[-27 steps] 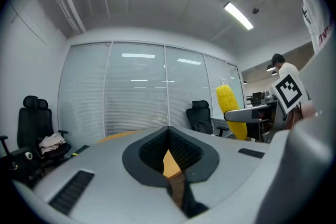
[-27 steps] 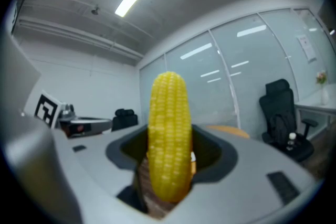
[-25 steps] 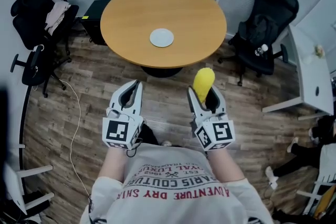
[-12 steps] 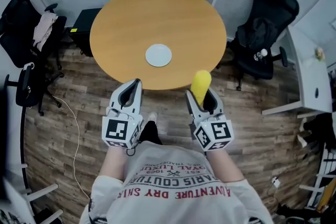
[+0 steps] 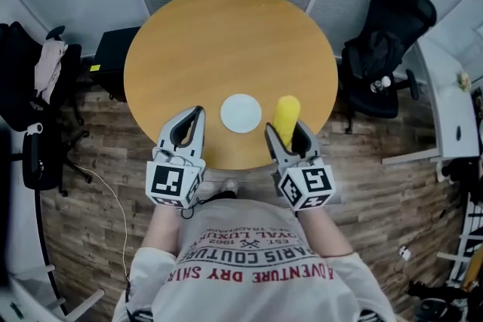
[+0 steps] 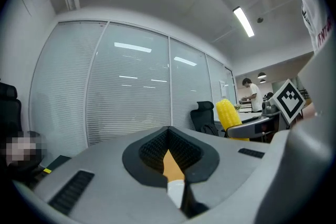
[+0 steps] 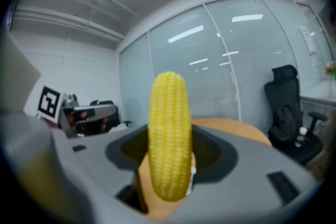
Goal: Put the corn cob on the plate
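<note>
A yellow corn cob [image 5: 286,119] stands upright between the jaws of my right gripper [image 5: 287,133], which is shut on its lower part; in the right gripper view the corn cob [image 7: 169,134] fills the middle. The small white plate [image 5: 241,113] lies near the front edge of the round wooden table [image 5: 219,34], just left of the cob. My left gripper [image 5: 195,117] hovers over the table's front edge, left of the plate, shut with nothing in it. The left gripper view shows the left gripper's [image 6: 169,152] jaws closed together and the cob [image 6: 227,115] off to the right.
Black office chairs stand left [image 5: 34,79] and right [image 5: 385,49] of the table. A black cabinet [image 5: 113,56] sits by the table's left side. A white desk [image 5: 453,105] runs along the right. A thin cable [image 5: 113,200] trails over the wood floor.
The person has stepped up to the table. Both grippers now reach over its front edge, and the held cob has come level with the plate, just to its right.
</note>
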A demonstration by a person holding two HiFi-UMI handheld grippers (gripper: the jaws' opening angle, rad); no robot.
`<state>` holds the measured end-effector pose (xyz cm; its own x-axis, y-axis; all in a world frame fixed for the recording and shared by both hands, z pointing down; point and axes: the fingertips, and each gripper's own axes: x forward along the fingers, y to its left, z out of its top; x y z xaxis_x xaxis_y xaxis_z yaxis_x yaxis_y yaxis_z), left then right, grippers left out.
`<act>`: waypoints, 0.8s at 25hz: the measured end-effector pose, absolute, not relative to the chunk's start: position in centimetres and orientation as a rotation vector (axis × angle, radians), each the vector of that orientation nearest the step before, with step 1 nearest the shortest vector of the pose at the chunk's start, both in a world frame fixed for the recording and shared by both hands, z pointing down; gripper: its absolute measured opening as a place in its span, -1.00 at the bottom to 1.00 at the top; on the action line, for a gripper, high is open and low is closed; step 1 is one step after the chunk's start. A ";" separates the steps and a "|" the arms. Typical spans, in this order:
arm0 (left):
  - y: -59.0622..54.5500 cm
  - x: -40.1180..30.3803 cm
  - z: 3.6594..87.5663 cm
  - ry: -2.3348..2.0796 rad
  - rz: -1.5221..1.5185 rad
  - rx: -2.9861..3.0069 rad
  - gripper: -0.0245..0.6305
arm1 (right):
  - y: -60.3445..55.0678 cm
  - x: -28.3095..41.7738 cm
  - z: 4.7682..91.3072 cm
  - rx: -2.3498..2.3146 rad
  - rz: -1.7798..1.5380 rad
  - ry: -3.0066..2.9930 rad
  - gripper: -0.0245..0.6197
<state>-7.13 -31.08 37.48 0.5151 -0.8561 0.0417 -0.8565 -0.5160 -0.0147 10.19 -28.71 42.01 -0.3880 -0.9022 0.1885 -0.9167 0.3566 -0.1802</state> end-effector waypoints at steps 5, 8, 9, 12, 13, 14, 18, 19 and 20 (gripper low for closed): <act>-34.9 -9.0 39.0 -1.545 0.116 2.709 -0.83 | -32.4 7.8 44.4 1.651 0.463 -2.510 -0.11; -36.1 -9.4 40.1 -1.534 0.106 2.697 -0.83 | -33.7 6.9 46.9 1.580 0.541 -2.469 -0.11; -36.5 -9.4 40.6 -1.529 0.102 2.694 -0.83 | -34.1 6.6 47.9 1.557 0.580 -2.456 -0.11; -37.7 -9.4 42.4 -1.514 0.101 2.674 -0.83 | -35.4 6.2 50.9 1.497 0.661 -2.415 -0.11; -38.0 -9.4 42.9 -1.515 0.105 2.664 -0.83 | -35.8 6.2 51.9 1.480 0.674 -2.396 -0.11; -38.4 -9.5 43.4 -1.519 0.112 2.654 -0.83 | -36.2 6.2 53.0 1.462 0.688 -2.375 -0.11; -39.9 -9.8 45.1 -1.537 0.152 2.611 -0.83 | -37.6 6.2 57.5 1.377 0.753 -2.280 -0.11; -40.3 -9.8 45.6 -1.537 0.156 2.602 -0.83 | -38.0 6.2 58.7 1.352 0.766 -2.257 -0.11; -40.7 -9.8 46.0 -1.537 0.154 2.595 -0.83 | -38.3 6.2 59.8 1.328 0.781 -2.237 -0.11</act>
